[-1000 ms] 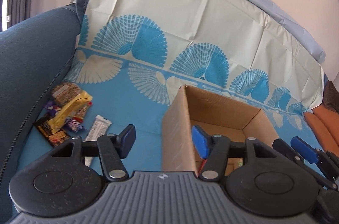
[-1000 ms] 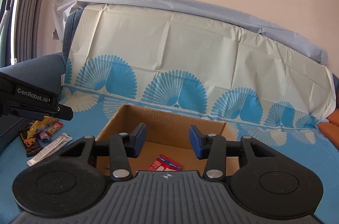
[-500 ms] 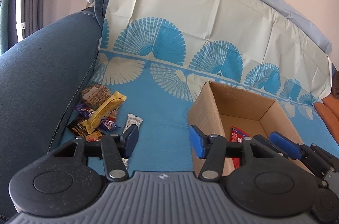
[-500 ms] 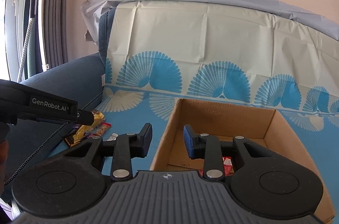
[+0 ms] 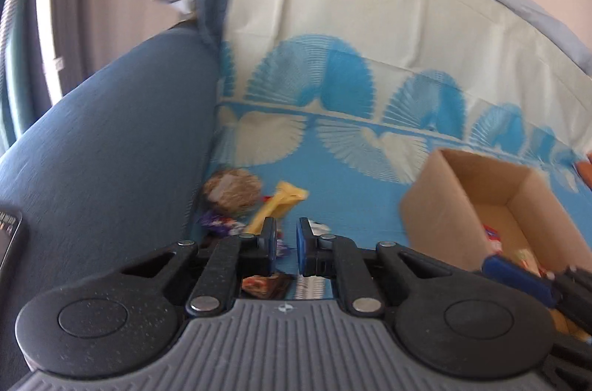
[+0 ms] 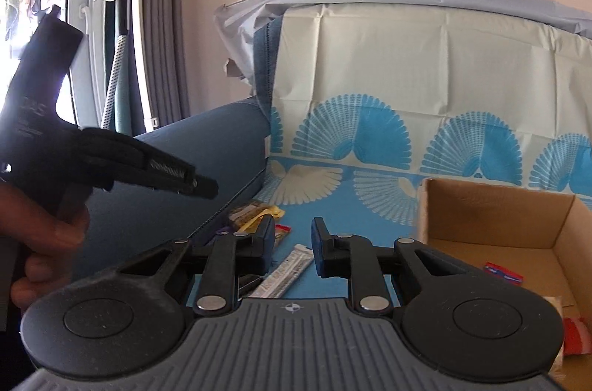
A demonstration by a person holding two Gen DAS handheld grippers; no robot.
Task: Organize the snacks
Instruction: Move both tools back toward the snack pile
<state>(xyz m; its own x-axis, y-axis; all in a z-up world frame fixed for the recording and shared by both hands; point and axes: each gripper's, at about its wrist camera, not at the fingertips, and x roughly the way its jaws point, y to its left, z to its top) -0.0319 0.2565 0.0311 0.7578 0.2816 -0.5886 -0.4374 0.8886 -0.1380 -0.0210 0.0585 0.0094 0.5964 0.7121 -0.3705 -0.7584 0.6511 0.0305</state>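
Room: open blue patterned sofa cover (image 6: 333, 217) between snack pile and brown cardboard box (image 6: 492, 217).
Snacks: heaped wrapped bars (image 5: 251, 206) at 10 o'clock, against sofa arm.
Left hand-held gripper (image 5: 286, 244): closing, nearly together, empty.
Right hand-held gripper (image 6: 294, 248): closing, narrow gap, empty.

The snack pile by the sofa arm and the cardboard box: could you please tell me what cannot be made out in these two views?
- Snack pile, left wrist view: motion blur and the left gripper hide wrappers; labels unreadable.
- Cardboard box, right wrist view: cut off by the right edge; the right gripper covers its near floor.
- White packet: print too small.
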